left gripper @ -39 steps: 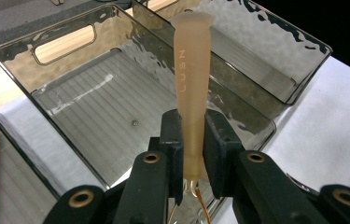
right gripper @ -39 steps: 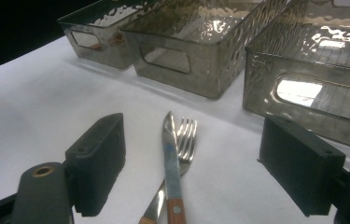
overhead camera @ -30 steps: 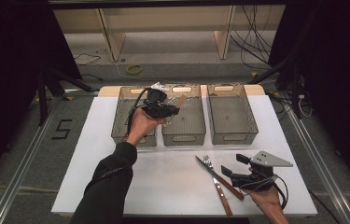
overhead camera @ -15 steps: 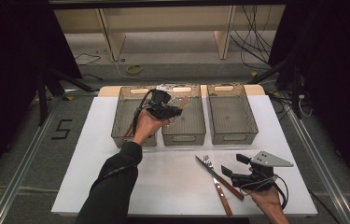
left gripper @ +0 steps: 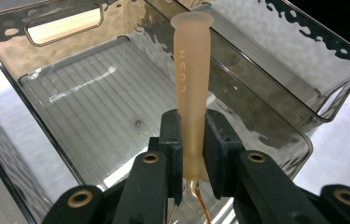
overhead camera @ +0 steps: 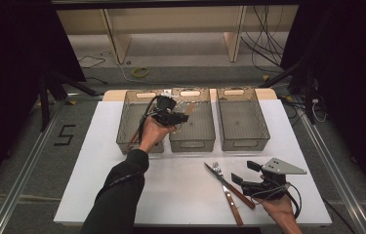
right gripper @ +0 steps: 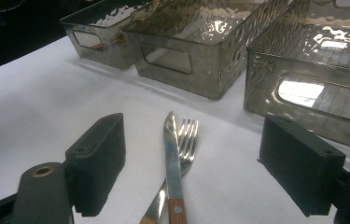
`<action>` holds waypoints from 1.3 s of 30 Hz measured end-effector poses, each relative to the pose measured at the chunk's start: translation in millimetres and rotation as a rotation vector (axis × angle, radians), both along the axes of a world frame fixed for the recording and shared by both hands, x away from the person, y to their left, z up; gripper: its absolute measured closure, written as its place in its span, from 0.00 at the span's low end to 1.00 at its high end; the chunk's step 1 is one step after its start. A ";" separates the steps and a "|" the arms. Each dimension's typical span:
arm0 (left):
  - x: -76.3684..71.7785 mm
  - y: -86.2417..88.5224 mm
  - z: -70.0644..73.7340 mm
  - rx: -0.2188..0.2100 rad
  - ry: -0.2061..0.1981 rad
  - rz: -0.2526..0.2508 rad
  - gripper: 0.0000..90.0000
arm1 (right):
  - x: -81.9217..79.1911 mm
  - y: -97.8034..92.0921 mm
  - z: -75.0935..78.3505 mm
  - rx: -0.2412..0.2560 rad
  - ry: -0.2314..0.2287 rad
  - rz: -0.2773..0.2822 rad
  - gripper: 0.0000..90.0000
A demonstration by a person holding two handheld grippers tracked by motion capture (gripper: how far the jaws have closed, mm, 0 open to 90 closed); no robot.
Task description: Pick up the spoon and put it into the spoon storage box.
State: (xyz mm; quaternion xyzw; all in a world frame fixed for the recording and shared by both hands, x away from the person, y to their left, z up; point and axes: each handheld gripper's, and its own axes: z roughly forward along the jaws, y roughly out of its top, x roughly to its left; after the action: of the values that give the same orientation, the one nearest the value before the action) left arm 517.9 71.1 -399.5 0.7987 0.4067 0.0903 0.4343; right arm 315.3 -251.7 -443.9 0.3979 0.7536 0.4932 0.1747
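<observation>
My left gripper is held above the left bin and the middle bin, at the wall between them. It is shut on the tan handle of a utensil, with thin wire showing at the handle's lower end. In the left gripper view, the left gripper clamps that handle over a bin's ribbed floor. My right gripper rests open near the table's front right. A wooden-handled knife lies across a fork between its jaws.
Three smoky clear bins stand side by side at the back of the white table, the right bin among them. The knife and fork lie at the front, just left of the right hand.
The left hand has turned and come slightly nearer and lower with the utensil. The right gripper, knife and fork have not moved.
</observation>
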 end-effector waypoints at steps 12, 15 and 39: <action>3.2 -1.4 -9.5 0.005 0.032 0.023 0.85 | -0.1 -0.7 0.3 0.002 -0.002 0.000 0.26; 3.8 0.4 -9.0 -0.012 0.045 0.028 0.75 | -0.2 -0.5 0.2 0.001 -0.001 0.001 0.26; -23.0 40.4 10.2 -0.081 0.028 0.009 0.37 | -0.2 1.7 -0.1 -0.005 0.008 0.008 0.26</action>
State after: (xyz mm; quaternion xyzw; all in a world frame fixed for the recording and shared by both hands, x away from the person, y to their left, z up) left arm 495.0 111.5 -389.3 0.7798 0.4197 0.0646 0.4601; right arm 315.1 -249.9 -444.0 0.3963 0.7572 0.4904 0.1706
